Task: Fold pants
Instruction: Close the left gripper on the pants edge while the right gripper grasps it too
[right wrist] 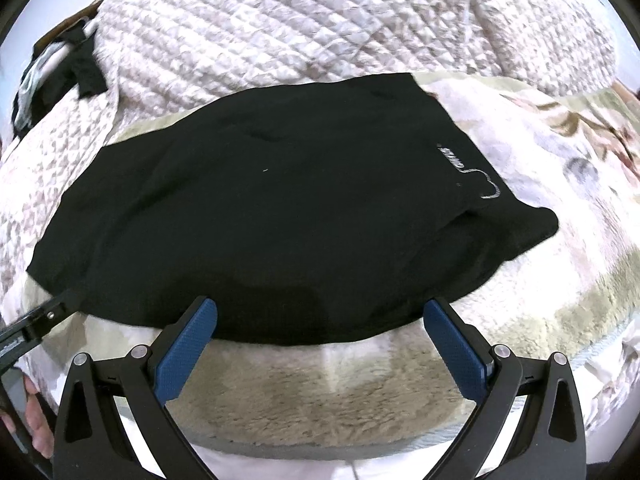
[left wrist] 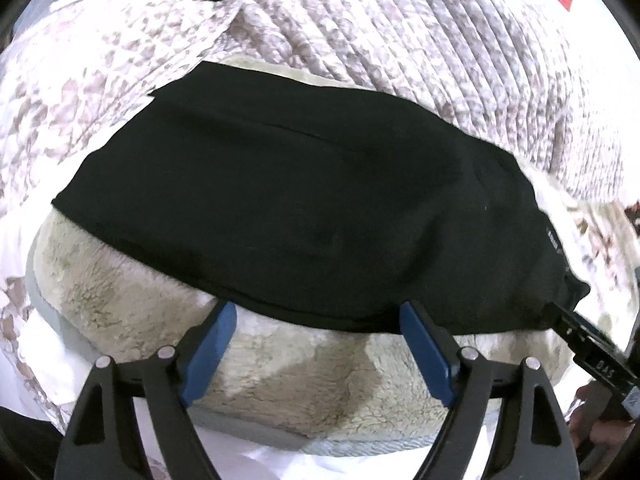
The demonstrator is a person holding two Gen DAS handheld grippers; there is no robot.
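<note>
On a fuzzy beige blanket (left wrist: 120, 280) over a quilted bedspread (right wrist: 280, 20), the black pants (right wrist: 260, 200) lie folded flat. Left tongs (left wrist: 316, 320) gape wide, empty, tips at the pants' six-o'clock hem. Right tongs (right wrist: 320, 316) also stand spread and empty at that near edge. White logo (right wrist: 472, 176) sits toward two o'clock.
</note>
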